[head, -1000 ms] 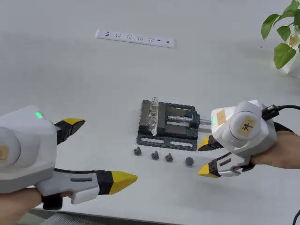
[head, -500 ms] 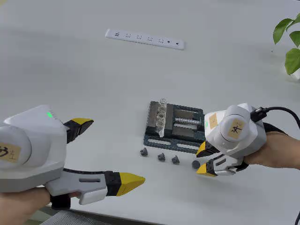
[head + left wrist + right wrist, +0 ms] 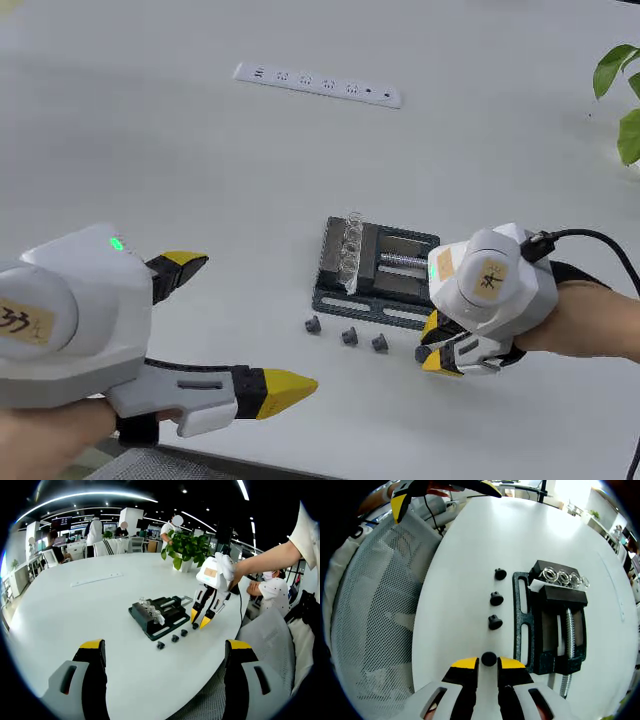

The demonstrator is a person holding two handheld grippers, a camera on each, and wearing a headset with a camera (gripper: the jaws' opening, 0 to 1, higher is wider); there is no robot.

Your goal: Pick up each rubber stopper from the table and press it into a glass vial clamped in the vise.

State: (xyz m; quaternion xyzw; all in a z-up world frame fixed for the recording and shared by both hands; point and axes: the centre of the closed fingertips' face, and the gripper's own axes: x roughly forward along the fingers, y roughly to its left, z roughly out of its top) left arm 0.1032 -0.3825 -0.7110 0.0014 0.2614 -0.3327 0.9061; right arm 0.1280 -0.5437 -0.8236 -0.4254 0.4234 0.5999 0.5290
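The right gripper point(image 3: 431, 345) had its jaws drawn nearly together, flanking one stopper point(image 3: 489, 658) without visibly touching it. This small, dark, round-topped stopper lay on the table point(image 3: 200, 150) near its front edge, beside the vise point(image 3: 400, 285), ending a row with three other stoppers point(image 3: 349, 336). The left gripper point(image 3: 248, 322) was spread wide.

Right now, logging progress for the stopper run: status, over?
Left gripper open, hovering aside. Right gripper jaws straddling nearest stopper on table, grip unconfirmed. Three stoppers waiting; vials in vise unplugged. Nothing blocking.
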